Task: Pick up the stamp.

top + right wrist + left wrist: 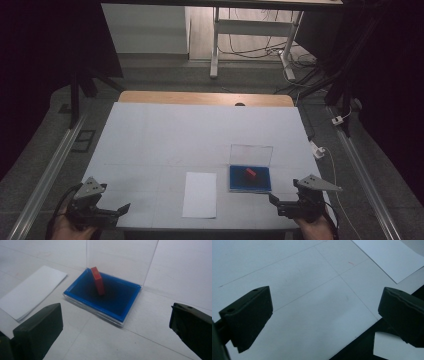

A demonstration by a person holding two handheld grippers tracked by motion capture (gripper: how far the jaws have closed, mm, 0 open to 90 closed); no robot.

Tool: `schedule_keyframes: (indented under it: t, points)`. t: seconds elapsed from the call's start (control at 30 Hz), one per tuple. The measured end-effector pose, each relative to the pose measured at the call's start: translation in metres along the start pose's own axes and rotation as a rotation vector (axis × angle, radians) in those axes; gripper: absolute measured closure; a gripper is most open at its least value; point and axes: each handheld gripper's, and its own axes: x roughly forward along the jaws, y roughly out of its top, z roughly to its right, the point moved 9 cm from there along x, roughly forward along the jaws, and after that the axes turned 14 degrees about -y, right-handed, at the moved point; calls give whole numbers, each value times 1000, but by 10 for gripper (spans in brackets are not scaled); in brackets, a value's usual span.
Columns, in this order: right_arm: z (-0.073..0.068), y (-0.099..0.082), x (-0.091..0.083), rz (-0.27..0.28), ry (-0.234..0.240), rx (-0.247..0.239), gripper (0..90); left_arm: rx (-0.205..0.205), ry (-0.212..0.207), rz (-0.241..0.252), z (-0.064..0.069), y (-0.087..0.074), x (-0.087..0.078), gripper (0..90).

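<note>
Fingers (37,327) of the right gripper (289,204) and the left gripper (107,214) stand apart, empty. The small red block (250,173) leans untouched inside the open blue-lined clear plastic case (235,184), at 11 o'clock from the right gripper on the white counter (165,135); all handling remains.

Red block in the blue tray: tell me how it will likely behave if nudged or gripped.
The red block stands tilted on a narrow end in the blue tray, so a nudge would probably tip it flat. Its flat, squared faces suggest it is rigid and unlikely to roll. The upright clear lid behind it looks thin, so a push that way could flex it.
</note>
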Motion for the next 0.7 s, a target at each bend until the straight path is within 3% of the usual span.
schedule_keyframes:
  t: [0.27,0.6,0.7]
  points:
    - [-6,-2,3,-31,18,-52,0,-18,9,8,-2,0,-1,0]
    - [-8,-2,3,-33,29,-53,0,-33,41,29,-7,0,-5,0]
    - [-8,-2,3,-33,31,-56,0,-35,33,31,-7,0,-5,0]
